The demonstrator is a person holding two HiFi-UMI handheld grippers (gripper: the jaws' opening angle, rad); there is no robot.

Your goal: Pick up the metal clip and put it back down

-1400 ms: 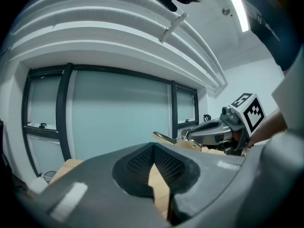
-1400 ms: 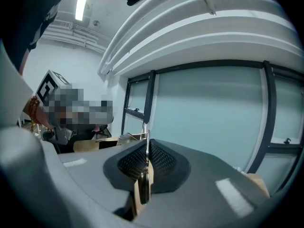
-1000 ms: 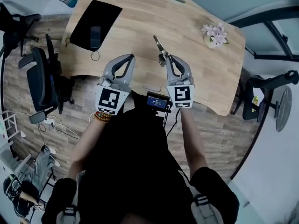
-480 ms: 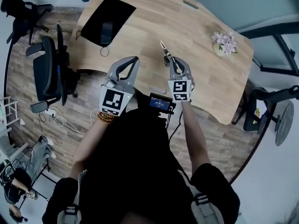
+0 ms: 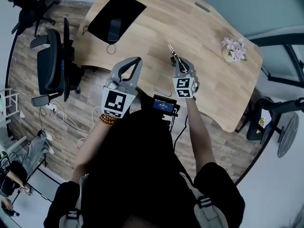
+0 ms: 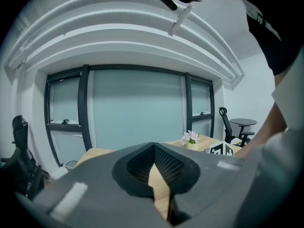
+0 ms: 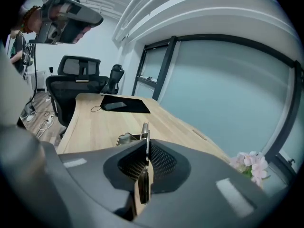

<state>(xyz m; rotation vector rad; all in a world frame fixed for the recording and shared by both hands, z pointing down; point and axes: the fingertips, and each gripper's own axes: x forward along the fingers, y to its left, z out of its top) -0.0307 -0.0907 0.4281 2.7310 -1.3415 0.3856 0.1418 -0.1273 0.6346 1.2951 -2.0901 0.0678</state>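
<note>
The metal clip is a slim shiny piece that sticks out ahead of my right gripper, which is shut on it above the middle of the wooden table. In the right gripper view the clip stands on edge between the shut jaws of the right gripper, its folded end showing over the tabletop. My left gripper hangs over the table's near edge, shut with nothing in it. In the left gripper view its fingertips meet at the left gripper centre.
A black mat with a phone on it lies at the table's far left, with a cable loop beside it. A flower pot stands at the right end. A black office chair is left of the table.
My right gripper has moved away from my head, down toward the table, with the clip still in it. The left gripper has hardly moved.
</note>
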